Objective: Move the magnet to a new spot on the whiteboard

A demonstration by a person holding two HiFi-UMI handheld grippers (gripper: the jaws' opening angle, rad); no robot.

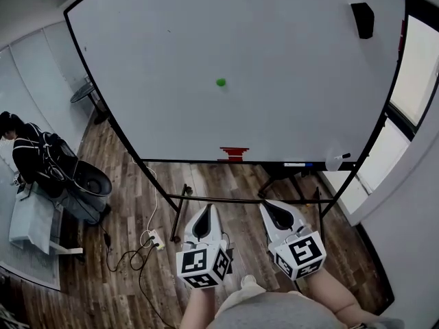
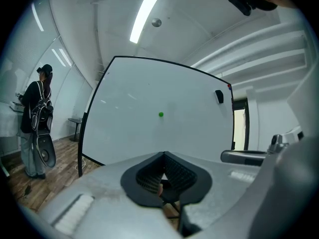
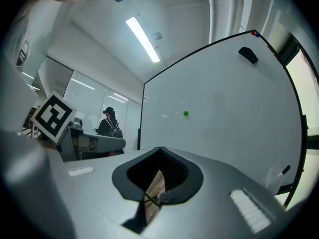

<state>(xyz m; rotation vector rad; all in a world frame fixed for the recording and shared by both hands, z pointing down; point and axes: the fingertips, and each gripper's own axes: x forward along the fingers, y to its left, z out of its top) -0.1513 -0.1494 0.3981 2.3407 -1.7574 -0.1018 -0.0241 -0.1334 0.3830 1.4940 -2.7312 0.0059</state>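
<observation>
A small green magnet (image 1: pixel 221 82) sticks near the middle of the big whiteboard (image 1: pixel 171 40); it also shows as the green magnet (image 2: pixel 160 114) in the left gripper view and the green magnet (image 3: pixel 186 113) in the right gripper view. Both grippers hang low in front of the board, well short of it. My left gripper (image 1: pixel 206 210) is shut with nothing in it, its tips (image 2: pixel 163 154) pointing at the board. My right gripper (image 1: pixel 269 204) beside it looks shut and empty too, its jaws meeting at a point (image 3: pixel 160 148).
A black eraser (image 1: pixel 362 19) sits at the board's top right. A red item (image 1: pixel 234 153) and a marker (image 1: pixel 341 158) lie on the board's tray. A person in black (image 1: pixel 31 153) stands at the left by a chair. A power strip with cables (image 1: pixel 154 240) lies on the wood floor.
</observation>
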